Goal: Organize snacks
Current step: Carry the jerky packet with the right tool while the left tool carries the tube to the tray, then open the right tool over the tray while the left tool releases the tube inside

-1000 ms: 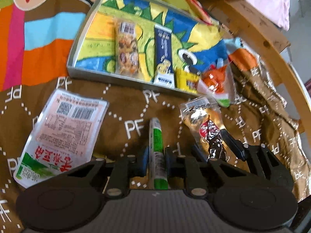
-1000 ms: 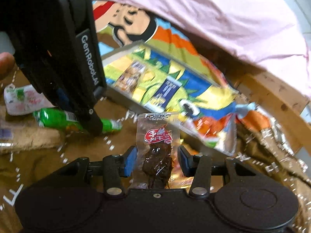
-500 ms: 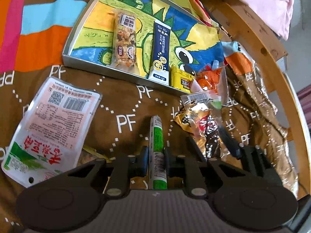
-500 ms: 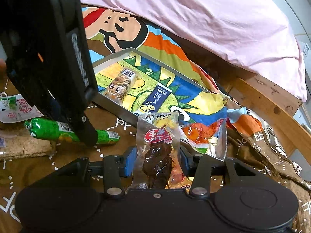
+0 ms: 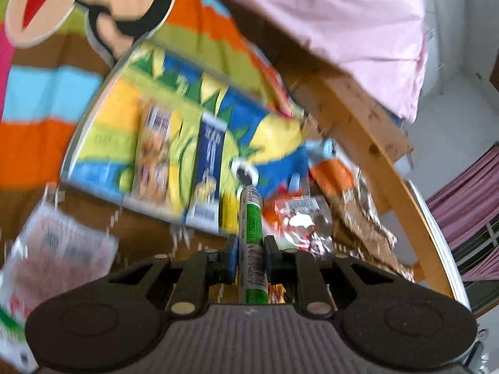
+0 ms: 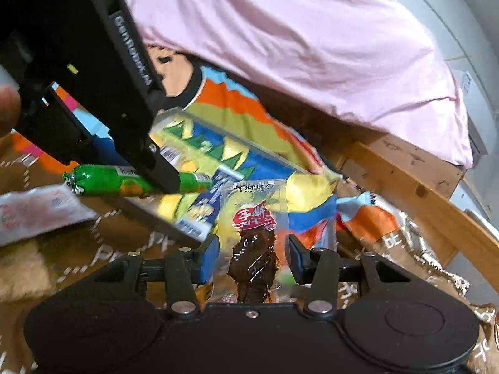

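The left gripper [image 5: 251, 254] is pinching a green sausage stick [image 5: 253, 237] between its fingers, the stick pointing forward toward the near edge of the tray [image 5: 93, 118]. From the right wrist view that same stick [image 6: 103, 180] is hanging above the tray's near rim, clear of the brown cloth [image 6: 93, 249] below.

At the far left of the left view, a pale pink-and-white snack pouch [image 5: 53, 265] is lying flat on the brown cloth, blurred. Just right of it, the tray is sitting with its dinosaur-print lining showing — a nut bar [image 5: 154, 152] and a dark blue packet [image 5: 210, 168] are lying side by side inside it, with a small yellow packet [image 5: 229, 212] at the near rim beside the blue one. Further right, an orange packet [image 5: 280, 205] is resting just outside the tray's corner.

The right gripper [image 6: 251, 261] is closing on a clear pouch of dark dried meat with a red label [image 6: 254, 243], held upright between its fingers; the pouch is in front of the tray's right end. A pink sheet [image 6: 312, 46] is draping over the wooden frame [image 6: 405, 180] at the right.
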Demonstrator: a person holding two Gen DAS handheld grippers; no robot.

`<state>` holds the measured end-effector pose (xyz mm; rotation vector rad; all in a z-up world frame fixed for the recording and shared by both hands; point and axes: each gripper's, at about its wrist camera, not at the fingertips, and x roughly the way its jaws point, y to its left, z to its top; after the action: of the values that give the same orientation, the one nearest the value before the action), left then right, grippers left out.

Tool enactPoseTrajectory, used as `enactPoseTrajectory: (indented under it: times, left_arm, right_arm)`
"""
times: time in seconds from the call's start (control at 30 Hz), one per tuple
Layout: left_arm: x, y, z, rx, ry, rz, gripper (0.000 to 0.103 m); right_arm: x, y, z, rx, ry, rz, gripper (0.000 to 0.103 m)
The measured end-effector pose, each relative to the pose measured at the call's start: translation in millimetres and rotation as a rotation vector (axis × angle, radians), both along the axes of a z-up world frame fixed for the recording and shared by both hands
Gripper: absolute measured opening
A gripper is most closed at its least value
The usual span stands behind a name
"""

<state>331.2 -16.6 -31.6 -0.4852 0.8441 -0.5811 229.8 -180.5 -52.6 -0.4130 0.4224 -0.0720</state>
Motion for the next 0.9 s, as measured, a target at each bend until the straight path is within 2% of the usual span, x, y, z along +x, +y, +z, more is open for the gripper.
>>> enactPoseTrajectory:
  times: [0.07,0.2,0.33,0.43,0.6,0.77,0.9]
  left_arm:
    - [11.6,-2.2,3.0,0.003,-0.037,0.024,0.018]
    - [47.0,-6.7,-1.2,-0.044,-0.053,0.094,0.018]
    - [72.9,-17.3,-12.5,-0.01,-0.114,0.119,0.018]
    - [82.7,-14.7,-29.3,-0.069,-0.132,0.158,0.018]
    - [92.5,-25.6,-48.8,0.027,-0.164,0.159,0.018]
    - [95.5,-33.6,-53.7,0.079,-0.196,0.152,0.018]
    - [98.7,-37.5,-59.4,0.139,-0.187,0.162,0.019]
  right_arm:
    - [10.3,-6.7,3.7,0.024,-0.015,-0.018,0.048]
    - [37.3,-18.9,9.2,0.076,-0.048,-0.042,0.049]
    - [64.2,-28.5,6.5,0.149,-0.048,-0.054,0.049]
    - [85.2,-30.5,0.6,0.188,-0.035,-0.046,0.049]
    - [114.5,-29.6,-8.7,0.244,-0.017,-0.045,0.049]
    - [135.7,-26.8,-19.8,0.25,0.036,-0.059,0.049]
    - [141.4,-26.5,-29.8,0.243,0.077,-0.069,0.049]
